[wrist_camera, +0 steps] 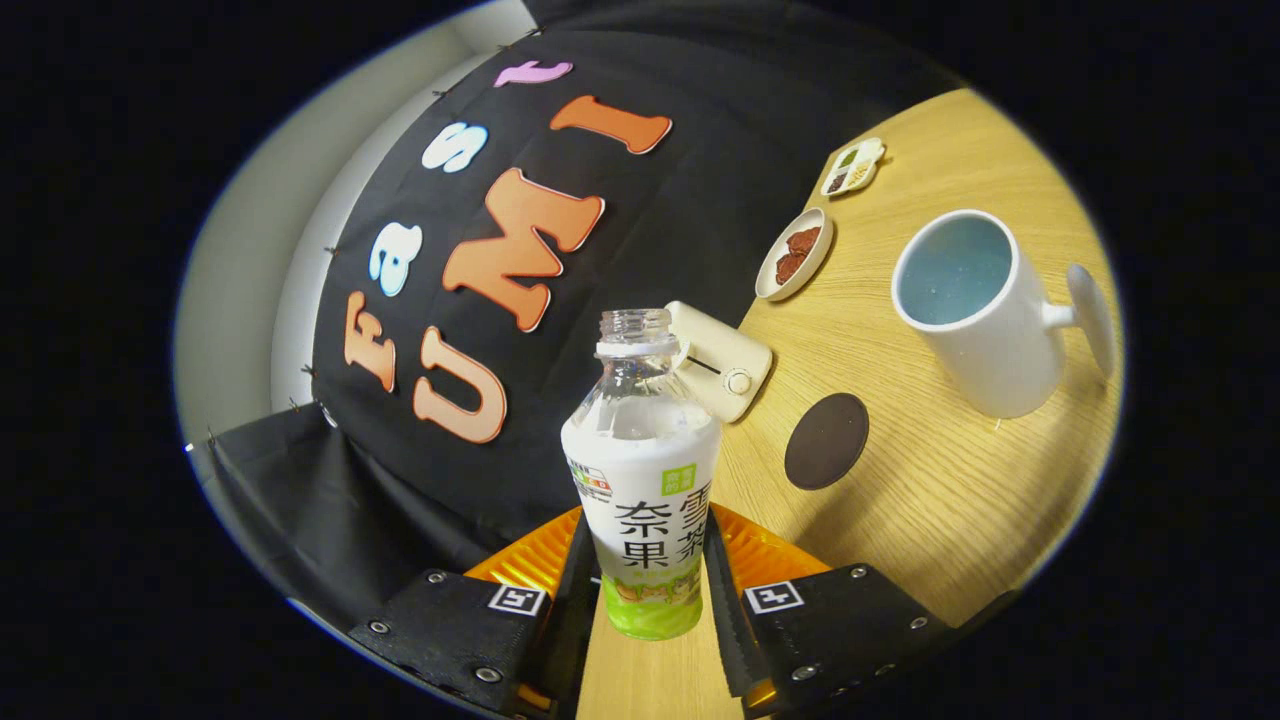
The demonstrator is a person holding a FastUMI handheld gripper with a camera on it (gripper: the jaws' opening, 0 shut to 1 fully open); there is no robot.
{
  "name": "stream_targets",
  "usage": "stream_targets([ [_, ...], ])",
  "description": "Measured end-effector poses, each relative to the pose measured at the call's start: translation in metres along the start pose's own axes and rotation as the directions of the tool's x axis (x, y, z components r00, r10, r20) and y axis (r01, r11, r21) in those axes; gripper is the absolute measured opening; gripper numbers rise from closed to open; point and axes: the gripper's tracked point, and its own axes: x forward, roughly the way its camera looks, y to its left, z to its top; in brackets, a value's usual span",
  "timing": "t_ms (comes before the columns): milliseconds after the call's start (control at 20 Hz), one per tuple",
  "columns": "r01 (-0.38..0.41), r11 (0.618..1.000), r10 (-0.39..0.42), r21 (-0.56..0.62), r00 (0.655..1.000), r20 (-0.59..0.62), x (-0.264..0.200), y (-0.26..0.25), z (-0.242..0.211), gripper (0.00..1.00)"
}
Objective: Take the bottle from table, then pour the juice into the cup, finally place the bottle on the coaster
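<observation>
The tongs (648, 580) squeeze the bottle (645, 470) from both sides, low down by its label. The bottle has no cap on. Beyond it on the table (930, 500) lie a dark round coaster (826, 440) and a white cup (975, 310), well apart from the bottle. A small plate (794, 254) sits near the table's far edge.

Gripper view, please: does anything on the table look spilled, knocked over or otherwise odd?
Nothing stands out. The uncapped bottle is held in the gripper; the cup, coaster and wooden table show no spill.
</observation>
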Motion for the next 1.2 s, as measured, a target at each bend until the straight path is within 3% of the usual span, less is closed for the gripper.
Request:
stream_targets([
  [350, -0.005, 0.979, -0.002, 0.203, 0.999, 0.034, -0.003, -0.011, 0.015, 0.57],
  [650, -0.026, 0.935, 0.000, 0.353, 0.997, 0.072, -0.007, -0.022, 0.025, 0.58],
  [1200, -0.069, 0.859, 0.008, 0.508, 0.993, 0.122, -0.025, -0.035, 0.042, 0.57],
])
